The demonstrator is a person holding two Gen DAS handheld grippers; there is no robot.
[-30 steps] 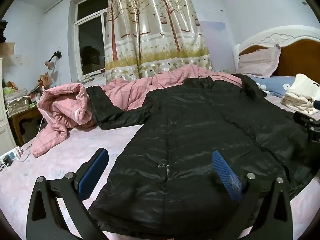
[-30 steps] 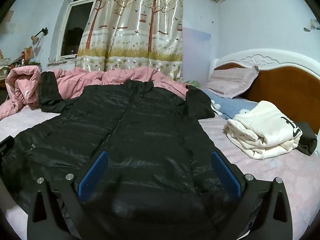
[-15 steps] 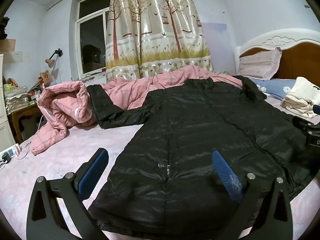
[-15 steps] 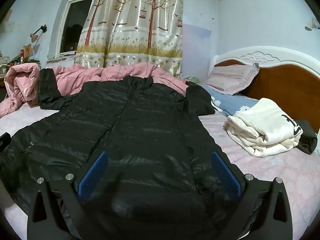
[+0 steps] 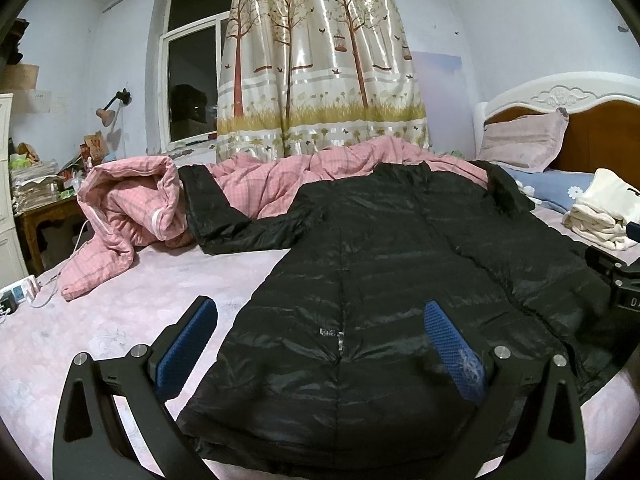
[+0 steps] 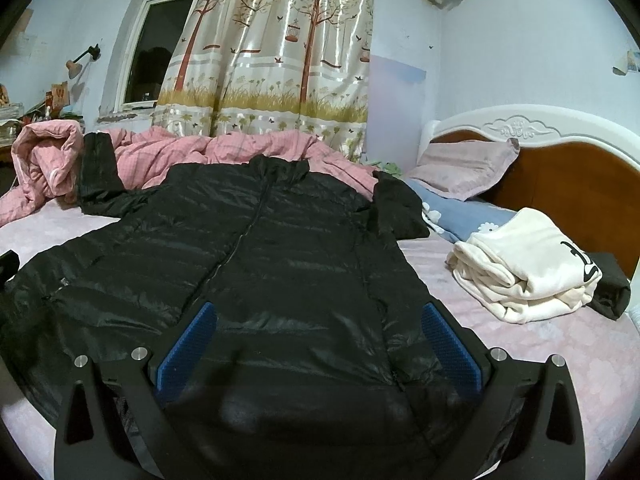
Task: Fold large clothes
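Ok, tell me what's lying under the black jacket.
The black jacket is spread flat on the pale pink bedsheet. Its collar and left sleeve rest on the pink checked quilt. Whatever lies directly beneath its body is covered.

The black jacket serves as the landmark. Its hem runs under the left gripper frame and out of sight at the bottom edge of the left wrist view. Its far sleeve disappears behind the pink quilt. In the right wrist view the near hem is smeared and dark below the right gripper. Right of the jacket, the print on the folded white garment is partly tucked away and unreadable. Left of it, the nightstand clutter is too small to identify.
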